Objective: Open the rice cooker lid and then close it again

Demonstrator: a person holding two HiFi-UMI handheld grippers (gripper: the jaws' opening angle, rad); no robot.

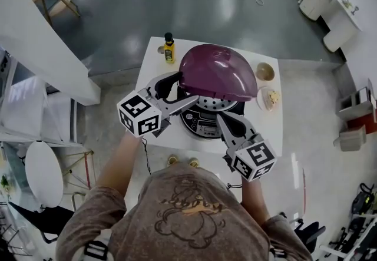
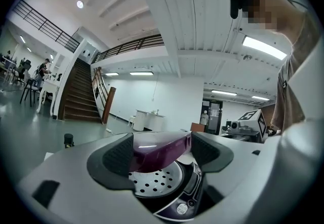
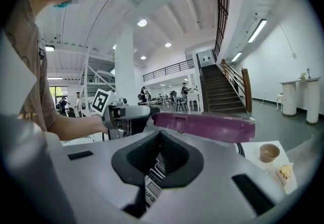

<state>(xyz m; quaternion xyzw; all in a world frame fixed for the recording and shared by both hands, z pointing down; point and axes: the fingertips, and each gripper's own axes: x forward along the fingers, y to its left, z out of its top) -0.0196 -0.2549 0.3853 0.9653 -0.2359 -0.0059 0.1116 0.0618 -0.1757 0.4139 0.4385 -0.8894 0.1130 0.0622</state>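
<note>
1. The rice cooker [image 1: 203, 123] is round. It sits in the middle of a white square table [image 1: 154, 77]. Its front is dark, with a shiny panel.
2. The lid [image 1: 218, 71] is purple, smooth and shiny. It is shaped like a dome. Its front edge is lifted up off the pot, so the cooker is open.
3. Under the lid there is a round metal plate [image 2: 152, 180] with lots of small holes in it.
4. The left gripper [image 1: 179, 101] is grey, with dark bumpy pads on its jaws. The jaws pinch the front edge of the lid from both sides. The purple edge fills the whole gap between the pads.
5. The right gripper [image 1: 227, 124] is low, just in front of the cooker, and it points at the panel. Its jaws are pressed together at the tips and nothing is between them. I cannot tell if it touches the cooker.
6. A yellow bottle [image 1: 169, 49] with a dark cap stands at the far side of the table, near the back of the lid.
7. A small round brown bowl [image 1: 265, 71] sits to the right of the cooker. Just beside it is a white plate [image 1: 260, 99] with some pale, lumpy food on it.
</note>
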